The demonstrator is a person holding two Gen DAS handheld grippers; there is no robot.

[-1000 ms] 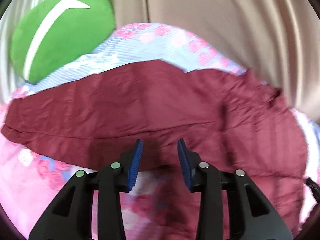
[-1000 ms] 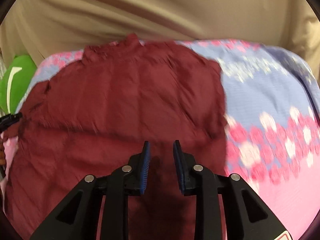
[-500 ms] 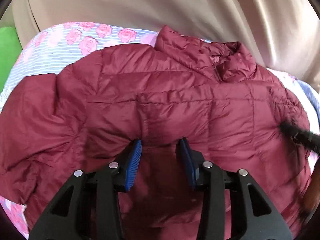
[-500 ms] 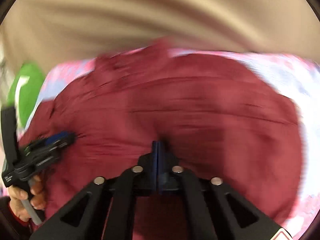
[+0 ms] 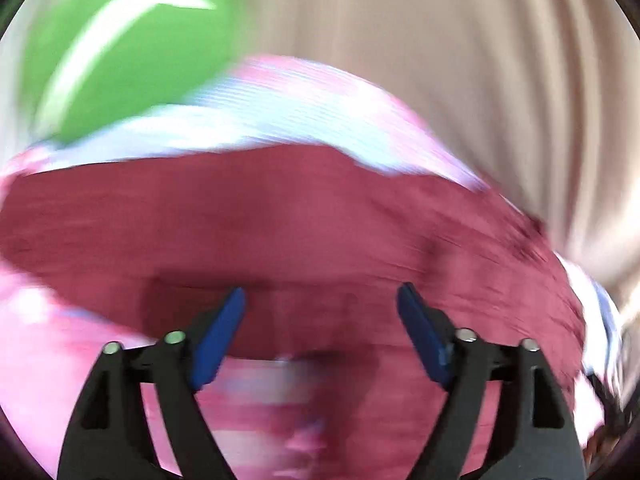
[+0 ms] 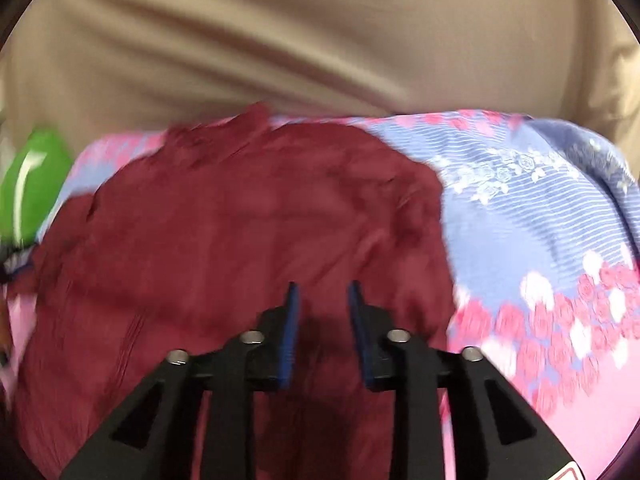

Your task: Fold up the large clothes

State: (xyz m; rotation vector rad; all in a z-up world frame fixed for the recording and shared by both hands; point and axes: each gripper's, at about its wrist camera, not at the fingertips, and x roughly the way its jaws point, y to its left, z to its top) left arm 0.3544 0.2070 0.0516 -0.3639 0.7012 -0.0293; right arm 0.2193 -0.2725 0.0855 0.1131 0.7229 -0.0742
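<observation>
Maroon puffer jacket (image 6: pixel 240 240) is lying spread on the floral bedsheet (image 6: pixel 540 220), partly folded as far as blur allows. Nearest: left gripper (image 5: pixel 320 308) jaws opening wide, nothing between the pads, hem just beyond them. Right gripper (image 6: pixel 322 300) jaws also opening, a narrow gap, hovering over fabric without pinching it. Judgement: regrasp at hem or side edge, take both layers, lift low and fold slowly, since slick padding is likely slipping. Farther back: green pillow (image 5: pixel 120 52), then beige curtain (image 6: pixel 320 40).
</observation>
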